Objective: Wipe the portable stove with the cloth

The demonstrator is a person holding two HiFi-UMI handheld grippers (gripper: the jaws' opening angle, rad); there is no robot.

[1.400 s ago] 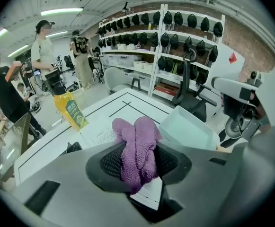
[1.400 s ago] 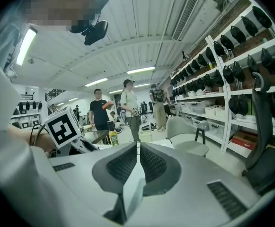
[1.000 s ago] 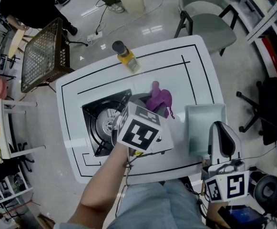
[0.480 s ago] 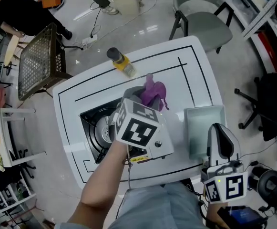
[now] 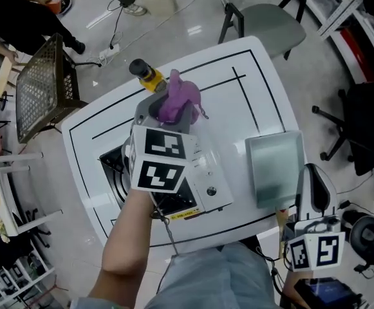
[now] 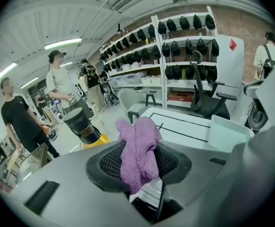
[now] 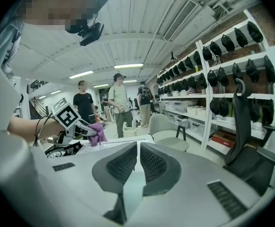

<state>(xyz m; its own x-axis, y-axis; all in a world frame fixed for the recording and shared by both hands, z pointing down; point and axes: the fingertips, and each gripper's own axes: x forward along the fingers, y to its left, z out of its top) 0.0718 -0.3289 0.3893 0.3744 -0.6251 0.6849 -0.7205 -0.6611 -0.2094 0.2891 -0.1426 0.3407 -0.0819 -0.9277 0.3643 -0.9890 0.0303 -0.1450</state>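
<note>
Left gripper [image 5: 170, 111]: jaws clamped on the purple cloth [image 6: 137, 148]. The cloth is bunched between the pads and sticks out past the tips

You hold this gripper raised over the desk [image 5: 238, 108], tips aimed at the far edge. In head view the cloth sits just beside a yellow bottle [image 5: 145, 77] with a black cap

Your left forearm and the marker cube cover most of the stove [image 5: 111, 164]. What shows is a strip of black top to the left of the cube and a white panel with a knob below it. From the right gripper view the cloth is up in the air, off the stove

Right gripper [image 7: 138, 162]: pads together, nothing between them. It is by the near right corner of the desk, well apart from cloth and stove

A grey tray [image 5: 275, 166] lies on the desk just ahead of its tips, to the right of the stove

Further out there is a chair [image 5: 264, 21] beyond the far desk edge and a wire crate [image 5: 42, 85] on the floor at the left. People stand near the shelves in both gripper views
</note>
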